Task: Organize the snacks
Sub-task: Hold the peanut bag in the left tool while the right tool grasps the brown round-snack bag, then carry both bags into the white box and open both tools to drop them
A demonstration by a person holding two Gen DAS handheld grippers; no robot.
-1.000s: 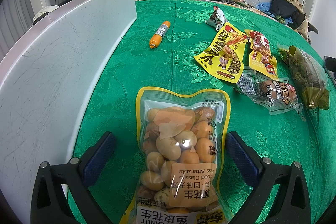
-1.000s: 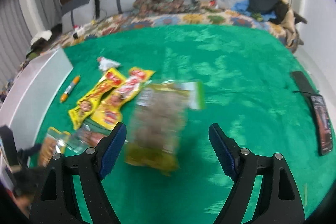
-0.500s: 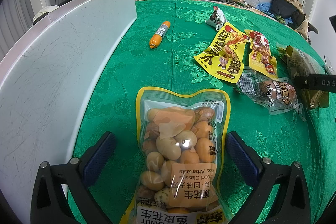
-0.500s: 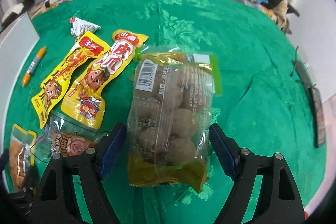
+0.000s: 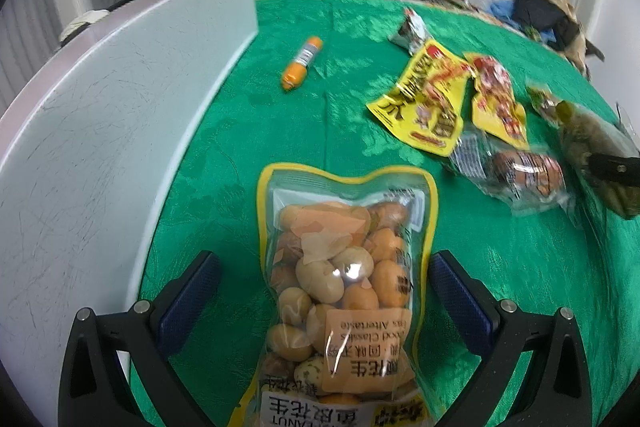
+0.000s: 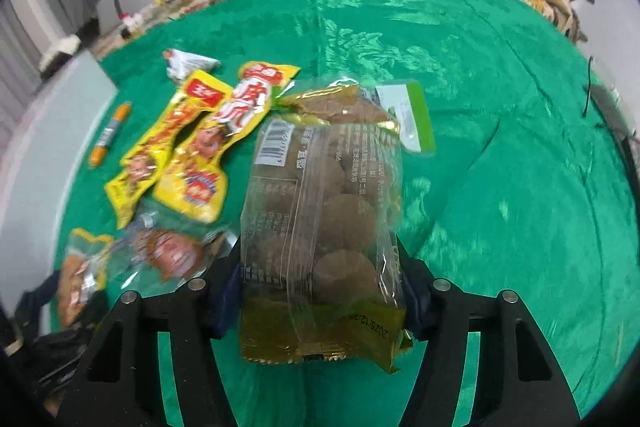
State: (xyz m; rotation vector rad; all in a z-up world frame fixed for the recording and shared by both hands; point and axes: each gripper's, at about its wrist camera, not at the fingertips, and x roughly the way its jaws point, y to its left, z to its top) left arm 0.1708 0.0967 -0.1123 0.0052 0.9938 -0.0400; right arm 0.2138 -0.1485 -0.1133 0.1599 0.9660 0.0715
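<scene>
Green cloth spread over the table. Right gripper closing on the clear bag of brown cookies, bag between the jaws, long axis running straight away. Left gripper open, astride the peanut bag, not gripping.

The peanut bag reads "Aftertaste", "Classics" and "花生", all upside down.
</scene>
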